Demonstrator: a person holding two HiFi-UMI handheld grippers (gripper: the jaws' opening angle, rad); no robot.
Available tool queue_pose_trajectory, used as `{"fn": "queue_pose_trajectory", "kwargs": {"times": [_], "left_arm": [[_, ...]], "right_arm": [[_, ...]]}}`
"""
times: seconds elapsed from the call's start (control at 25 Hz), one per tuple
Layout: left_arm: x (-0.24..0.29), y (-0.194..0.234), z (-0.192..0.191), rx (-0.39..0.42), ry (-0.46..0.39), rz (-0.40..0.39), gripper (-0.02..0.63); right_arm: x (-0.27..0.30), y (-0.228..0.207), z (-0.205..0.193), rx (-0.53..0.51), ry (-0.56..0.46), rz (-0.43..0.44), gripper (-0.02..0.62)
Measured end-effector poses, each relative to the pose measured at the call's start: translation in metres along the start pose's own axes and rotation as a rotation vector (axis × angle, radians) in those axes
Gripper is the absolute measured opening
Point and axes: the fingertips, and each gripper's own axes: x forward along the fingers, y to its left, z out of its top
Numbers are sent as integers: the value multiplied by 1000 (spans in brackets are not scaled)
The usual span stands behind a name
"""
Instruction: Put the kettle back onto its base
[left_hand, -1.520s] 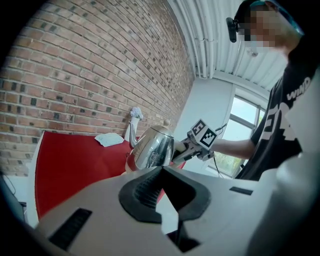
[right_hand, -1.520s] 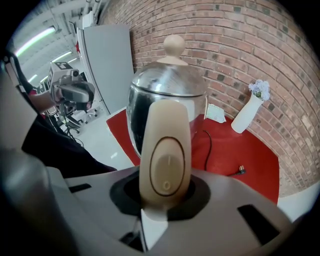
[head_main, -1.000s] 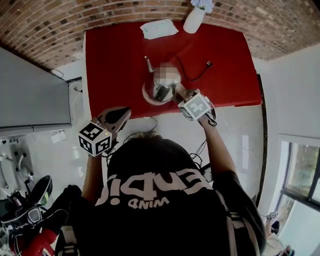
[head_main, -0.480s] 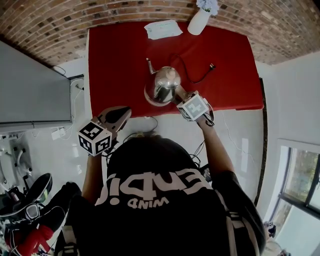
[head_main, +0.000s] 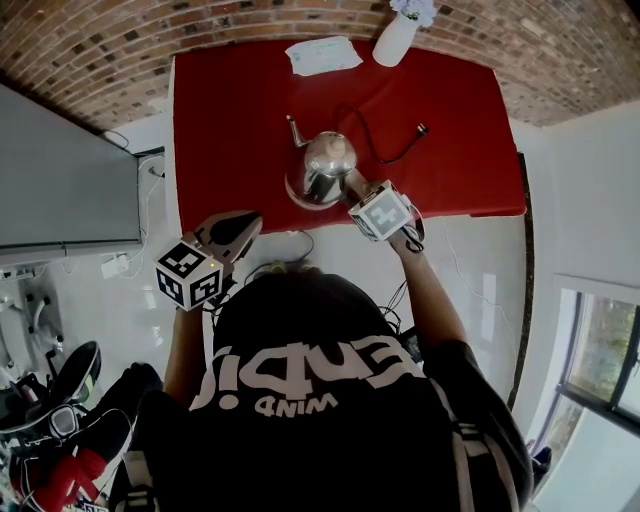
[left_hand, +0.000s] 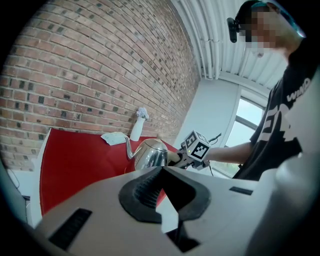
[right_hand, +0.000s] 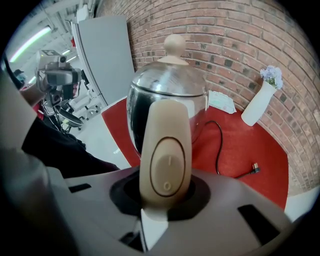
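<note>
A shiny steel kettle (head_main: 325, 163) with a thin spout and a cream handle (right_hand: 165, 165) stands near the front edge of the red table (head_main: 230, 120). My right gripper (head_main: 352, 186) is shut on that handle, and the handle fills the gap between the jaws in the right gripper view. A pale round rim (head_main: 295, 196) shows under the kettle, with a black cord (head_main: 380, 140) leading away from it; I cannot tell whether the kettle rests on it. My left gripper (head_main: 238, 228) hangs off the table's front left, shut and empty. The left gripper view shows the kettle (left_hand: 150, 154) ahead.
At the table's far edge, against the brick wall, stand a white vase (head_main: 393, 38) and a sheet of paper (head_main: 318, 55). The cord's plug (head_main: 418, 128) lies loose to the kettle's right. A grey cabinet (head_main: 60, 190) stands to the left of the table.
My right gripper and the kettle have drifted slightly to the left. The left gripper has stayed where it was.
</note>
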Motion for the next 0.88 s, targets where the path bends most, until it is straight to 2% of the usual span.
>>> {"fn": "queue_pose_trajectory", "kwargs": {"times": [0.44, 0.88], "left_arm": [[7, -9, -4, -5, 6, -25, 9], [9, -20, -8, 2, 14, -49, 9]], "right_arm": [[6, 6, 3, -56, 16, -39, 72], [12, 11, -1, -42, 50, -14, 72]]}}
